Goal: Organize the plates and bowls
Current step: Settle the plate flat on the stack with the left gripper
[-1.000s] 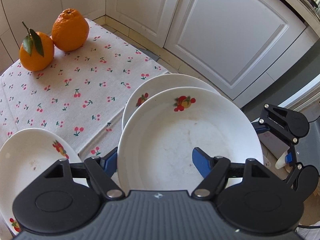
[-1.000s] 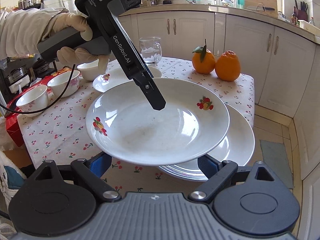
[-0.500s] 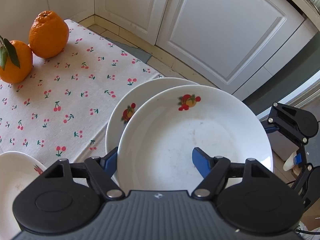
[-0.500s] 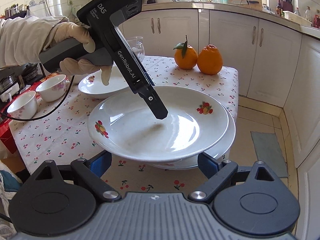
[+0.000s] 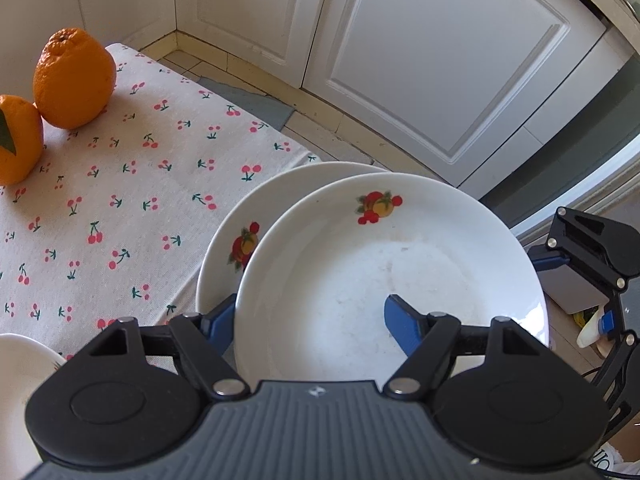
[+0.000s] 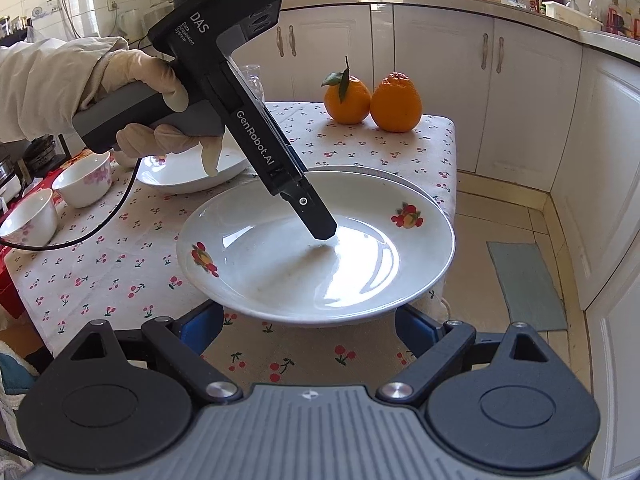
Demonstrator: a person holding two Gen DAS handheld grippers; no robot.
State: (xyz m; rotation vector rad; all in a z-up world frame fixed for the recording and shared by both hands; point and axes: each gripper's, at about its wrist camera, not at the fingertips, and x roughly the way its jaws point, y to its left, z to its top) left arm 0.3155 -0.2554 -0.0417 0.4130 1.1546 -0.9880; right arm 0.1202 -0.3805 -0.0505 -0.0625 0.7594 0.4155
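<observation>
A white plate with fruit prints (image 5: 400, 264) (image 6: 280, 264) is held by its rim in my left gripper (image 5: 310, 316) (image 6: 320, 228), which is shut on it. One finger lies inside the dish and the other is under the rim. The held plate hangs low and nearly level over a second matching plate (image 5: 240, 220) at the table's near right corner. I cannot tell whether the two touch. My right gripper (image 6: 308, 328) stands open just in front of the held plate's near rim, with nothing between its fingers.
A third plate (image 6: 188, 176) lies behind the person's gloved hand (image 6: 160, 80). Two small floral bowls (image 6: 84, 180) (image 6: 28, 216) stand at the left. Two oranges (image 6: 372, 100) (image 5: 74, 76) sit at the far table edge. Cherry-print cloth (image 5: 120, 208) covers the table, with white cabinets around it.
My left gripper has carried the plate down and sideways until it sits almost squarely over the second plate. The right gripper has stayed in place.
</observation>
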